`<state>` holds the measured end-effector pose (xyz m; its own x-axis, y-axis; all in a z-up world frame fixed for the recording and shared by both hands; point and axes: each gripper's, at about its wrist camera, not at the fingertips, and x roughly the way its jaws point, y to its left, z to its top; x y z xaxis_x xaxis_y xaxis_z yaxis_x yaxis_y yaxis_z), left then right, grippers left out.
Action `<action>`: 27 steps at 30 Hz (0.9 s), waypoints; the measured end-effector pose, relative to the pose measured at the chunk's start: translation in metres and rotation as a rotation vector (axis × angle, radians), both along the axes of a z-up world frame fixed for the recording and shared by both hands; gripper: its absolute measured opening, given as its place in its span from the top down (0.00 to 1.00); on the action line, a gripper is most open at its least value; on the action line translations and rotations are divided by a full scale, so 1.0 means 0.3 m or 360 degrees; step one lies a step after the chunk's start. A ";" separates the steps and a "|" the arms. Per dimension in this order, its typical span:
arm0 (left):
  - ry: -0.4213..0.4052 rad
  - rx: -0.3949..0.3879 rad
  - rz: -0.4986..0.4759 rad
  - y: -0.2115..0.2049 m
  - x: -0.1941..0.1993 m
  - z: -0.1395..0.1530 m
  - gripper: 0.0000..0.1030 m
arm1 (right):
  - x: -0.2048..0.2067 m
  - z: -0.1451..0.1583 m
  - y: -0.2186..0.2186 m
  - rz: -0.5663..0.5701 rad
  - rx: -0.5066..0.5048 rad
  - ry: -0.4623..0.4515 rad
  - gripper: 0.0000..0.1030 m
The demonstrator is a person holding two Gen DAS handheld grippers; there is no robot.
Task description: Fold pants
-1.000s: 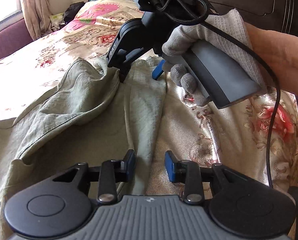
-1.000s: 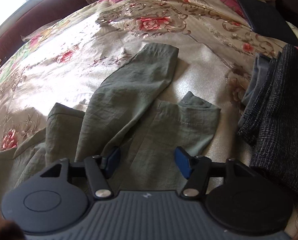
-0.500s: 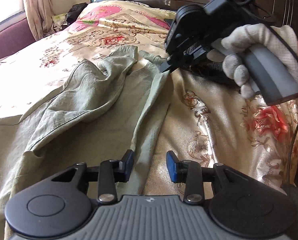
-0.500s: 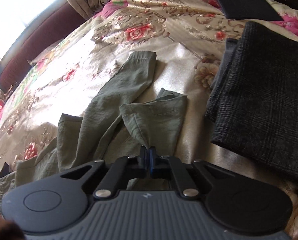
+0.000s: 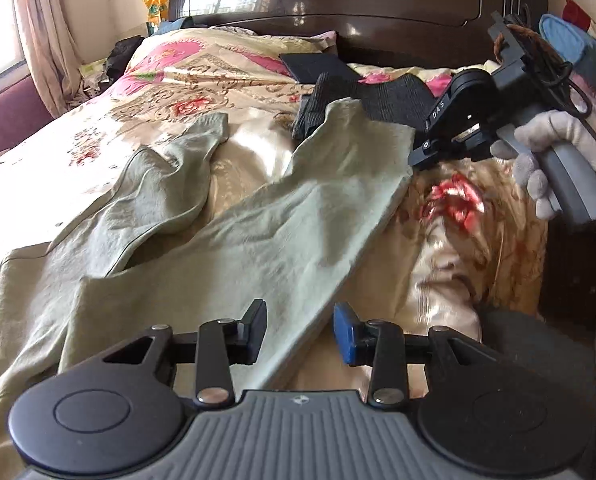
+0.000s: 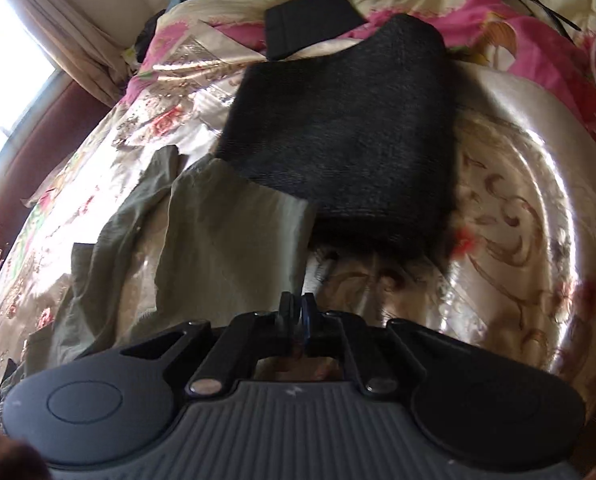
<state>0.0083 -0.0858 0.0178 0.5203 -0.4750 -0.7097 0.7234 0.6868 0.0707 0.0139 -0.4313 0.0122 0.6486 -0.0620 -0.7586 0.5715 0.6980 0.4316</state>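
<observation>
Olive-green pants (image 5: 257,240) lie spread on a floral bedspread (image 5: 97,148). My right gripper (image 5: 414,160), held by a gloved hand (image 5: 558,148), is shut on the hem corner of the nearer leg and holds it stretched toward the right. In the right wrist view the pads (image 6: 298,312) pinch that leg (image 6: 233,248) at its corner. The other leg (image 5: 165,184) lies crumpled to the left. My left gripper (image 5: 300,332) hovers over the near edge of the stretched leg, jaws apart, with the fabric's edge running between them and untouched.
A dark folded garment (image 6: 338,140) lies just beyond the held hem, and a flat black item (image 5: 314,66) lies behind it. A dark wooden headboard (image 5: 338,0) closes the far end. A curtain (image 5: 45,40) and a window stand at the left.
My right gripper shut on the leg's hem and pulled it right and toward the headboard, stretching that leg away from the other. My left gripper shifted along the leg's edge.
</observation>
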 end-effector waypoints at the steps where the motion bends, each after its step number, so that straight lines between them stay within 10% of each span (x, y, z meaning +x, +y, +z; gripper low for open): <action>1: -0.0007 0.0022 0.0027 0.028 -0.020 0.002 0.51 | -0.008 -0.008 0.000 -0.0010 0.0011 -0.0020 0.95; 12: -0.0011 0.0064 0.0645 0.464 -0.163 -0.019 0.48 | -0.128 0.124 0.000 -0.0019 -0.0114 -0.0168 0.95; 22: -0.0223 0.0327 0.0992 0.837 -0.196 0.007 0.46 | -0.035 0.147 0.740 0.1334 -0.0333 -0.0177 0.76; 27: -0.0288 0.0436 0.1055 0.976 -0.183 -0.010 0.26 | -0.038 0.108 1.140 0.1970 -0.0626 -0.0222 0.65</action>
